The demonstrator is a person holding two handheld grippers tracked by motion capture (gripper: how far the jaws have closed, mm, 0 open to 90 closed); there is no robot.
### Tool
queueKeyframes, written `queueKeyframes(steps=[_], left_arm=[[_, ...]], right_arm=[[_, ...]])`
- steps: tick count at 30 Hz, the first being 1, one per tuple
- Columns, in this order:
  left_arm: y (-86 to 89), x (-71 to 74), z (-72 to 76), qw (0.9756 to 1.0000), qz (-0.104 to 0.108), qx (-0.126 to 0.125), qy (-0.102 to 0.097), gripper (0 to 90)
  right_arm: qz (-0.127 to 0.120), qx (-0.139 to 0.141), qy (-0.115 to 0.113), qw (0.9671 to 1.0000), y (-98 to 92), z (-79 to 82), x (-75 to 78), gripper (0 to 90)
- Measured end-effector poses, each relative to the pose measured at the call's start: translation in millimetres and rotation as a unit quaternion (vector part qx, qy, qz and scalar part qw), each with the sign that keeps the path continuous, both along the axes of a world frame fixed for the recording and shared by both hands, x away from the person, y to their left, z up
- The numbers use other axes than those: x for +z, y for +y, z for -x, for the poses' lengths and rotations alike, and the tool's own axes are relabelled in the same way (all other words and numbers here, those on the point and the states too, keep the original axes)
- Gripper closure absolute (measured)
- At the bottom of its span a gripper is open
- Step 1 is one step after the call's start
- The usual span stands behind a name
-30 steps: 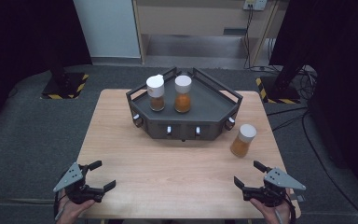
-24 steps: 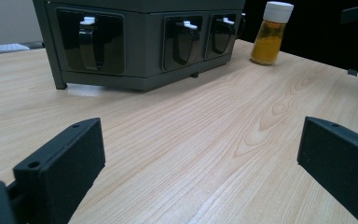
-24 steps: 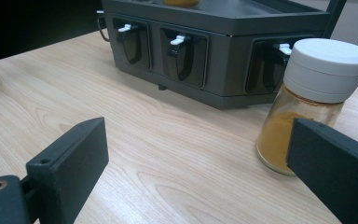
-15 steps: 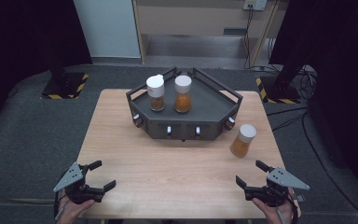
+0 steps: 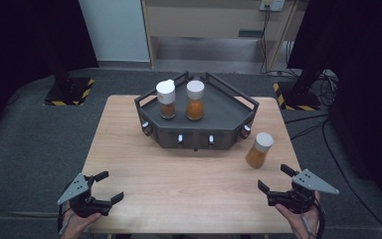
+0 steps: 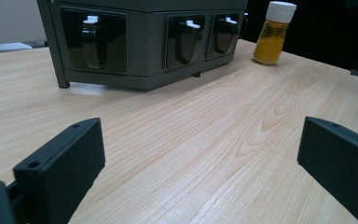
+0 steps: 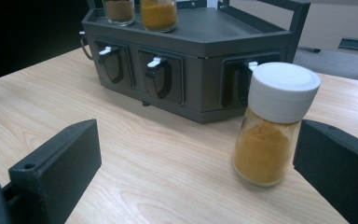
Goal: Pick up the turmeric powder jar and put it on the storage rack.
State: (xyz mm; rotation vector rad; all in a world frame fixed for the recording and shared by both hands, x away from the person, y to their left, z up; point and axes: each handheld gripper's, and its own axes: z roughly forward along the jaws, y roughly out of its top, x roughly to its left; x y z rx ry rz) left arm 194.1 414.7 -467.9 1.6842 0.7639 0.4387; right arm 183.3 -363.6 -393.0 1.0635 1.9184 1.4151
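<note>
High view first: my left gripper rests idle at the table's near corner, jaws spread and empty. Centre-back stands the dark rack with two spice jars on top. My right gripper, jaws just opened wide with nothing between them, faces the loose turmeric jar standing just beside the rack's right front. Closing off-centre could tip that tall jar; the rack crowds its left side.

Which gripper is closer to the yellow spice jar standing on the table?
The right gripper is nearer: the yellow spice jar stands just ahead of its open jaws. The left gripper sits far across the table's other near corner.
</note>
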Motion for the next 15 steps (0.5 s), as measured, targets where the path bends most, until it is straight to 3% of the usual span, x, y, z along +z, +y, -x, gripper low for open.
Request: queueKeyframes(steps=[7, 15], left_arm=[[0.7, -0.5, -0.4, 1.0000, 0.001, 0.000, 0.001, 0.0], [2.5, -1.3, 0.2, 1.0000, 0.004, 0.002, 0.001, 0.0]], right_arm=[[0.007, -0.005, 0.003, 1.0000, -1.4, -9.6, 9.1, 0.4], [0.007, -0.012, -0.009, 0.9999, -2.1, -13.7, 16.3, 3.7]])
